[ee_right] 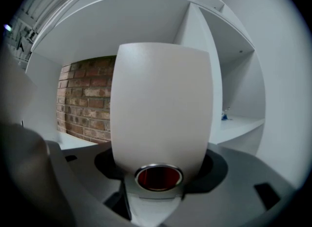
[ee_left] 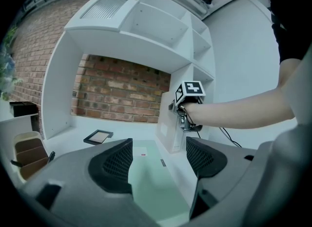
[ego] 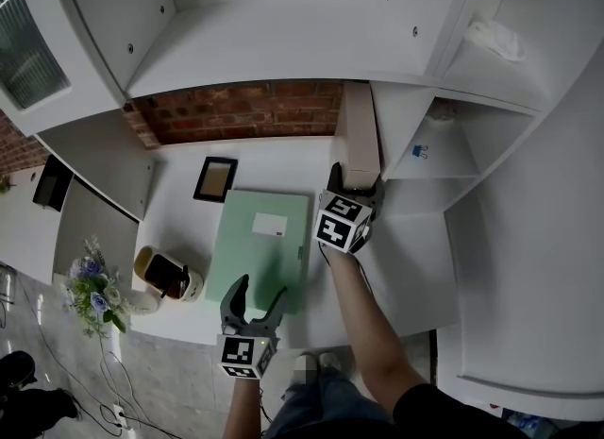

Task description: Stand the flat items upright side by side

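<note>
Release step: binder (ego: 359, 135) stands upright at the desk's (ego: 175, 211) far right. Right tongs (ego: 356, 185) straddle it, apparently slack. Left tongs (ego: 253, 297) are spread and empty. Next, raise the flat folder (ego: 260, 258) beside the binder.

We see a smooth, matt white file (ee_right: 161, 109) with a shiny metal ring (ee_right: 158, 177) at 6 o'clock on its spine. The green folder (ego: 260, 267) looks like matt plastic and has a white paper label (ego: 269, 225). It lies on the smooth white bench (ego: 179, 177). The left hand-held gripper (ee_left: 158, 148) is matt grey plastic with dark, mesh-textured pads (ee_left: 117, 165). At 12 o'clock the brick wall (ego: 245, 111) is rough.
</note>
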A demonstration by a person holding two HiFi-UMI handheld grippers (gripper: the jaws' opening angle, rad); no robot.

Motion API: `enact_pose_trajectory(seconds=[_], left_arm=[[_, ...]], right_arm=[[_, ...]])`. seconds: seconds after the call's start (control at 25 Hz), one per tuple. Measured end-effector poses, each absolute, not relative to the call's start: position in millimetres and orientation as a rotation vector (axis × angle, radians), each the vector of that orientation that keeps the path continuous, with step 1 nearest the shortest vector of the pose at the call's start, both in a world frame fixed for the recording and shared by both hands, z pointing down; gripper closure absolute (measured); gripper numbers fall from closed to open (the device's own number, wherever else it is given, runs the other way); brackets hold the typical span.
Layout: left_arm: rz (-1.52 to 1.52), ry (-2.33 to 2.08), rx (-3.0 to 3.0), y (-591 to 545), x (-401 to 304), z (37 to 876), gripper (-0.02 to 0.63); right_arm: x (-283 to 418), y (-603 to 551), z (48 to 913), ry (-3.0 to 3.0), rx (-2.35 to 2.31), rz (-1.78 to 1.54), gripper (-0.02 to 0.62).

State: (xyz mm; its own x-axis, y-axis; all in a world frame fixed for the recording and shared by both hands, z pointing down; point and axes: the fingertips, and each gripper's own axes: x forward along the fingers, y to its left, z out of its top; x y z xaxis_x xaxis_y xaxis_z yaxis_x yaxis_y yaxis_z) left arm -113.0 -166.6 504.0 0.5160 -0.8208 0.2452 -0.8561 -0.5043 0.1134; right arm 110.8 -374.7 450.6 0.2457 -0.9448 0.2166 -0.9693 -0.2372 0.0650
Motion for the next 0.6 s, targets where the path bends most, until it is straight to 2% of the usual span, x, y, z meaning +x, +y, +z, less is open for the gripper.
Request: enact_pose_trajectory(seconds=[0.6], left_arm=[[0.195,-1.460,2.551,-156.9,-110.0,486.8,0.272]], right_arm=[[109.7,-318.0,428.0,-1.961,2.295,0.215,0.275]])
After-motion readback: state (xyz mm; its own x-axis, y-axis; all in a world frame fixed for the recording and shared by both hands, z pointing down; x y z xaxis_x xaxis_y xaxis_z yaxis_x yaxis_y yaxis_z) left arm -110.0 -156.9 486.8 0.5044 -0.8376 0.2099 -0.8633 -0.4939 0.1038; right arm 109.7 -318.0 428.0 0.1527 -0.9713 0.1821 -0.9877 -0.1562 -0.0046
